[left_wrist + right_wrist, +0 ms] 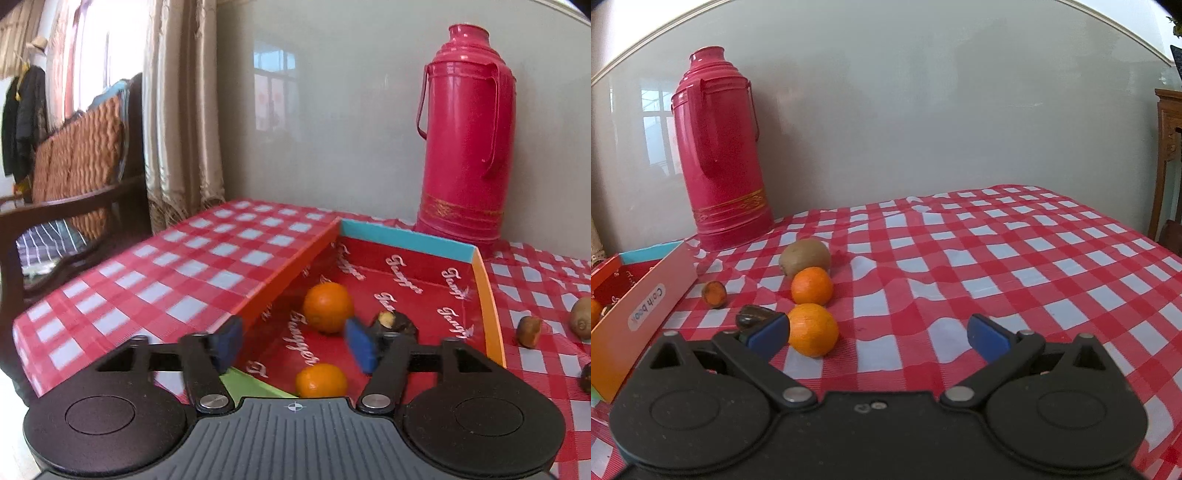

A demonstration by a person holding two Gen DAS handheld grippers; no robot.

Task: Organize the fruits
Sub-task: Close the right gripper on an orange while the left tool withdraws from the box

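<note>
oranges lie loose in the red box beside its orange wall, under the left hand-held gripper, parted and empty. the right hand-held gripper gapes wide over bare checked bench, two more oranges near its left pad.

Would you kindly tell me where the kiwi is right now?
In the right wrist view, the kiwi lies on the checked tablecloth, left of centre, just behind the farther orange and in front of the red thermos.
</note>
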